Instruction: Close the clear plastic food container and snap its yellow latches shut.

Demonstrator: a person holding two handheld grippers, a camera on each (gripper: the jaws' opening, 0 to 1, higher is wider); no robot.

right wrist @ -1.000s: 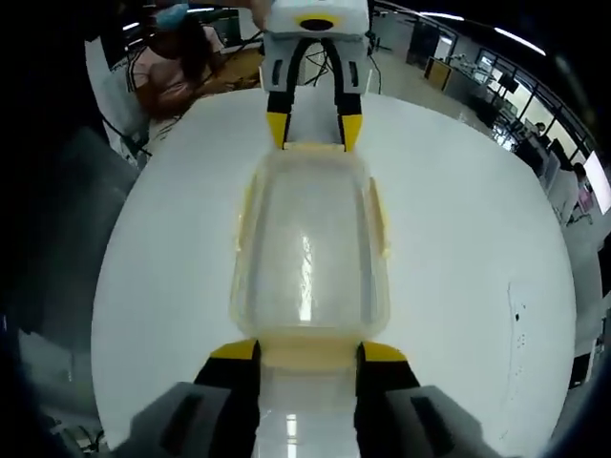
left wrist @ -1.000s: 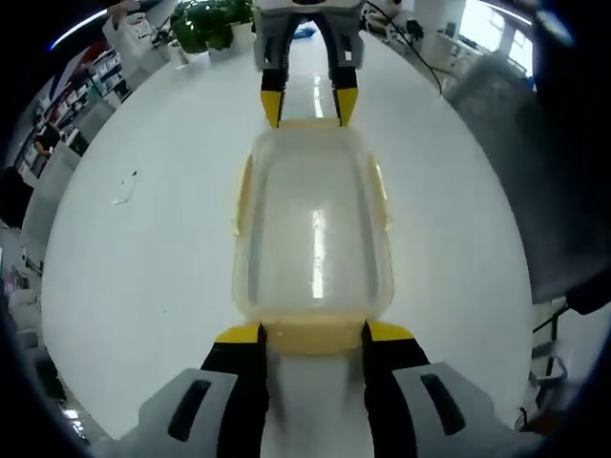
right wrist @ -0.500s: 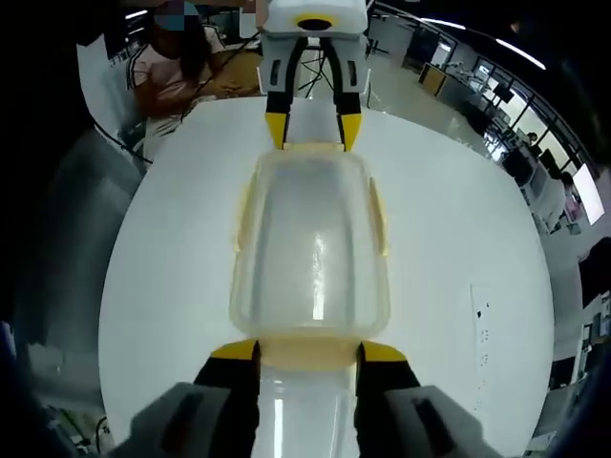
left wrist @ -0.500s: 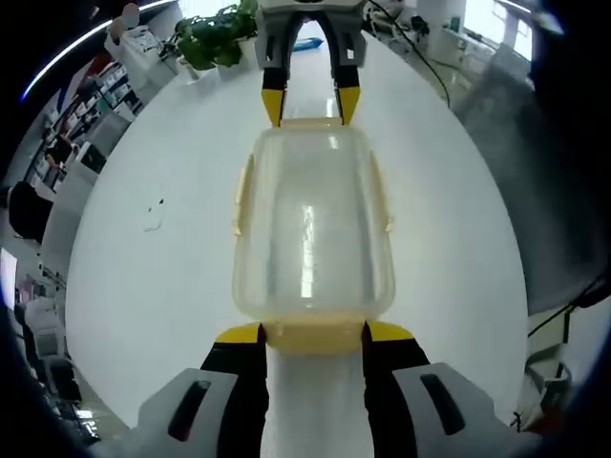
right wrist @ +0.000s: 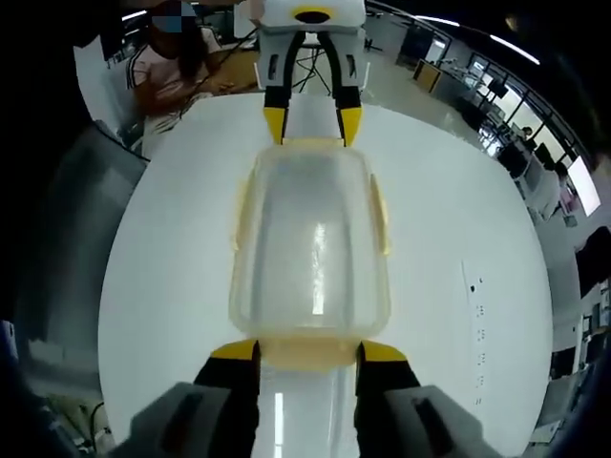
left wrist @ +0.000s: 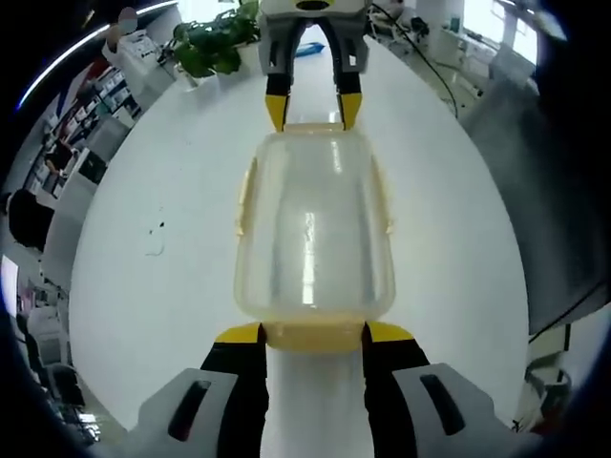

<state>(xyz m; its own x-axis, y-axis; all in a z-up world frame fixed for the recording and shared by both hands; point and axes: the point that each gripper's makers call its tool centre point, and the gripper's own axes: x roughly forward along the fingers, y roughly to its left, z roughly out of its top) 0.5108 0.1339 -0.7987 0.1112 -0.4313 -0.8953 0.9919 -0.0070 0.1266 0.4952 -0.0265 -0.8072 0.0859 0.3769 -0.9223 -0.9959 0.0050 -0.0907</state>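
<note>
Where your left tongs (left wrist: 310,332) rise in the left gripper view, their yellow-tipped jaws stand apart on either side of the yellow latch (left wrist: 313,336) at the near end of the clear container (left wrist: 313,229). The tips touch or nearly touch that latch; you cannot tell whether they press it. The container sits lid-on, lengthwise between the two tools, over the middle of the round white desk (left wrist: 143,286). At its far end your right tongs (left wrist: 311,110) bracket the opposite end the same way, jaws parted. Yellow side latches (left wrist: 245,196) lie flat along both long sides. A potted plant (left wrist: 212,43) stands past the far edge of the desk.

In the right gripper view, the right tongs (right wrist: 307,350) sit with jaws spread at the near yellow latch (right wrist: 307,351), tips just beside it. The container (right wrist: 310,243) runs away toward the left tongs (right wrist: 311,124), jaws parted at the far end. A person (right wrist: 177,72) sits beyond the desk's (right wrist: 477,248) far edge.
</note>
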